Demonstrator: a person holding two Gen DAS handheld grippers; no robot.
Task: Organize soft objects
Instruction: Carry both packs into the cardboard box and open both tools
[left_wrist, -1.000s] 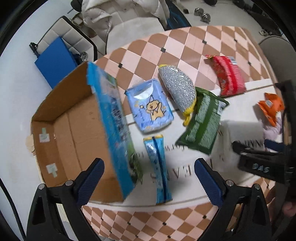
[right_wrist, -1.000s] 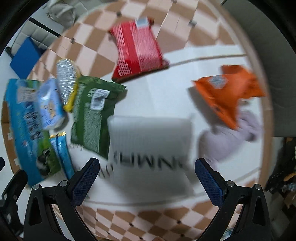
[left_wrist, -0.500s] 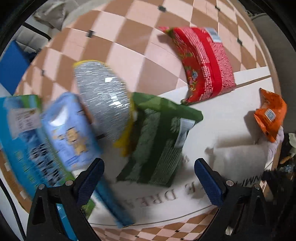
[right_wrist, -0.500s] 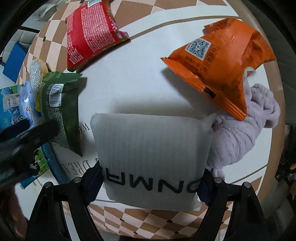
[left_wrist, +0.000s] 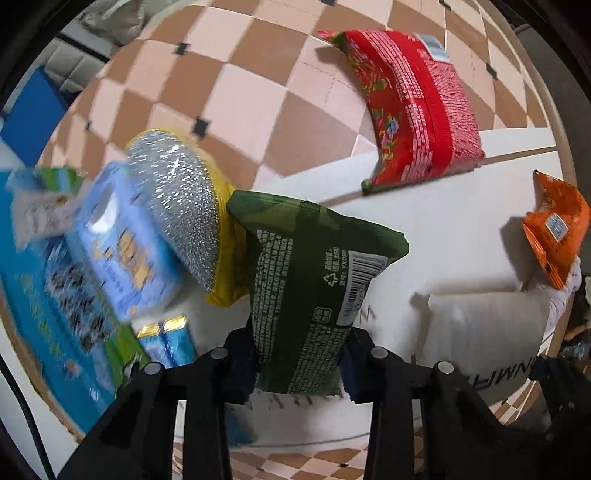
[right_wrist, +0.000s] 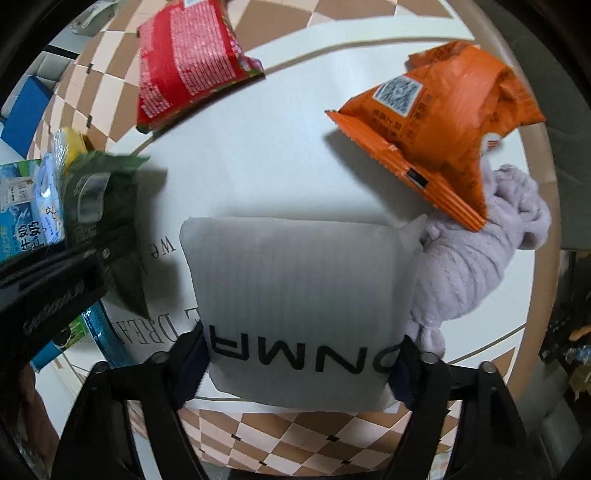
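Left gripper (left_wrist: 300, 363): jaws closed on the near end of the green bag (left_wrist: 314, 280), one pad on each side; the bag runs straight ahead from the fingers, barcode side up

Right gripper (right_wrist: 297, 363): jaws pressed against both sides of the white pack (right_wrist: 295, 295) at its near, lettered end; the pack lies directly ahead between the fingers

Ahead-left of left gripper: silver-and-yellow pouch (left_wrist: 177, 210), touching the green bag's far left corner; light blue pack (left_wrist: 122, 251) overlapping it; blue box (left_wrist: 48, 302) further left, blurred; blue wrappers (left_wrist: 168, 341) just left of the fingers

Far ahead of left gripper: red bag (left_wrist: 413, 103), apart from the green bag

Ahead-right of right gripper: orange bag (right_wrist: 439, 122), resting on the lilac towel (right_wrist: 476, 258); the towel touches the white pack's right edge

Surface: white mat (right_wrist: 277, 166) on checkered cloth (left_wrist: 240, 92)
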